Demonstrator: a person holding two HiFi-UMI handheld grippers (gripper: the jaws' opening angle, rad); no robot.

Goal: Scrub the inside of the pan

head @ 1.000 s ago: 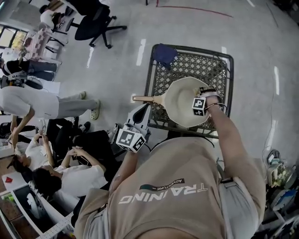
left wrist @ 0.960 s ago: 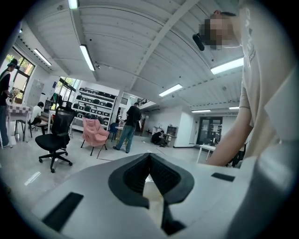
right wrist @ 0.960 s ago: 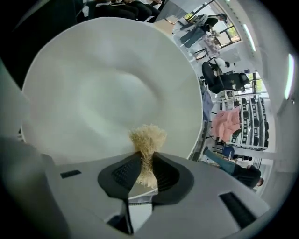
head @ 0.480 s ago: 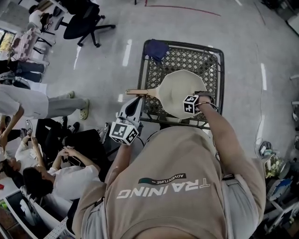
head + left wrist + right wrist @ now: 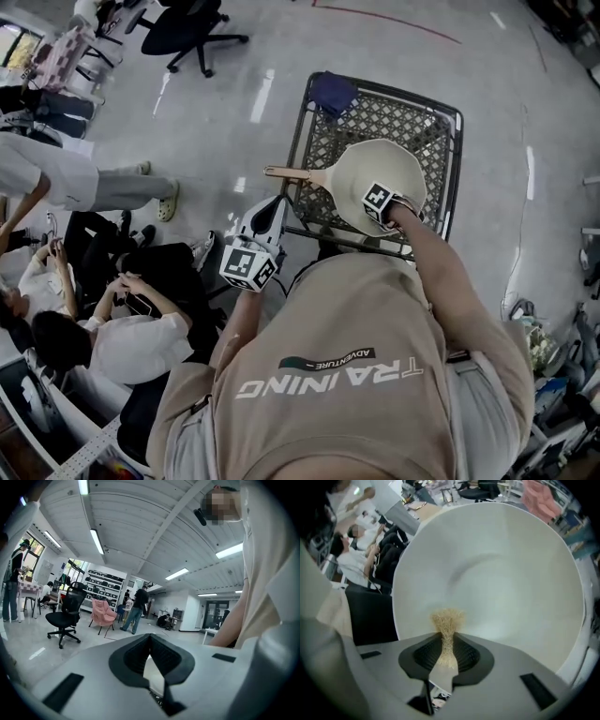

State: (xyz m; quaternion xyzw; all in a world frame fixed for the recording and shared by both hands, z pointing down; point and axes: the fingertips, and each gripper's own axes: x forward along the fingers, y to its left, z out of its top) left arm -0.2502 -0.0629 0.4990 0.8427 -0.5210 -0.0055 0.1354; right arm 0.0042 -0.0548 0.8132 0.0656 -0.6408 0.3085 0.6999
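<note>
A cream pan [image 5: 389, 161] with a wooden handle [image 5: 289, 172] lies on a metal lattice table [image 5: 394, 114]. My right gripper [image 5: 374, 196] is over the near part of the pan's inside. In the right gripper view it [image 5: 447, 638] is shut on a tan fibrous scrubber [image 5: 447, 623], whose tuft touches the pan's white inner surface [image 5: 501, 569]. My left gripper [image 5: 275, 208] hangs off the table's near left corner, below the handle and apart from it. In the left gripper view its jaws [image 5: 150, 639] are shut on nothing and point out into the room.
A dark blue cloth [image 5: 333, 92] lies on the table's far left corner. Several people sit on the floor at the left [image 5: 122, 328]. A black office chair [image 5: 192, 23] stands further off. Clutter lies at the lower right [image 5: 553, 375].
My right gripper has slid with the scrubber from the pan's right side leftward along its near part. The left gripper has kept its place beside the table.
</note>
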